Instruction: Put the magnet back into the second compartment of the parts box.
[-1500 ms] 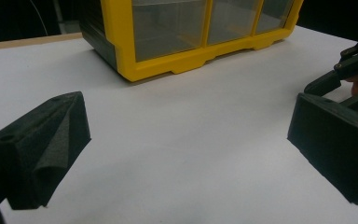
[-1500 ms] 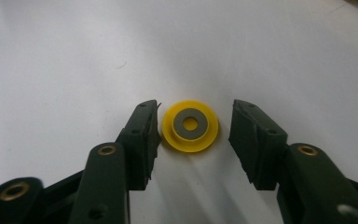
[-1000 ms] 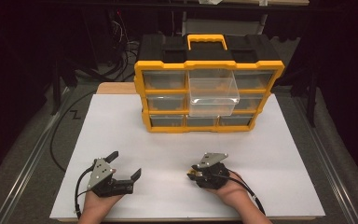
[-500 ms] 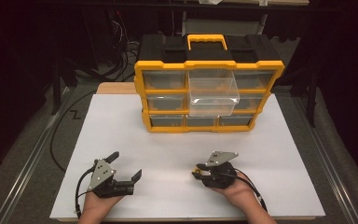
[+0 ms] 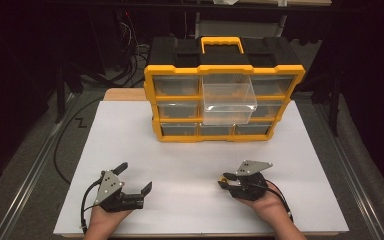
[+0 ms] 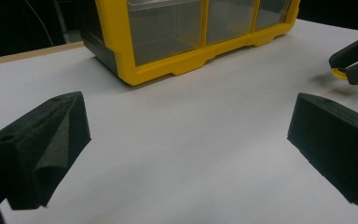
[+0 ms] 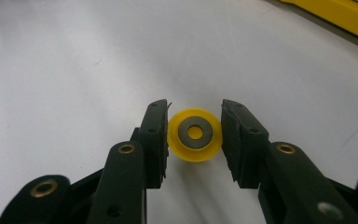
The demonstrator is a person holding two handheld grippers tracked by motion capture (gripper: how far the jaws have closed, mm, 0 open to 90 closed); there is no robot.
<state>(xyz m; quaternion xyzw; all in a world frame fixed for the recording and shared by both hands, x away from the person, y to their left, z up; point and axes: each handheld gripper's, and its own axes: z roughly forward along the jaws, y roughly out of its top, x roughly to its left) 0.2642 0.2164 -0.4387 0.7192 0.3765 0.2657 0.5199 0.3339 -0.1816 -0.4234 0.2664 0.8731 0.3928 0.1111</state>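
The right gripper (image 7: 195, 140) is clamped on a yellow wheel (image 7: 195, 134) with a grey hub; both pads press its rim at the centre of the right gripper view. In the high view the right gripper (image 5: 223, 182) sits at lower right of centre, above the white board (image 5: 195, 150), with the wheel (image 5: 224, 177) at its tip. The left gripper (image 5: 136, 178) sits at lower left, jaws wide apart and holding nothing. The organizer (image 5: 225, 87) stands at upper centre, one clear drawer (image 5: 229, 97) pulled out. In the left gripper view the organizer (image 6: 191, 37) occupies the top edge.
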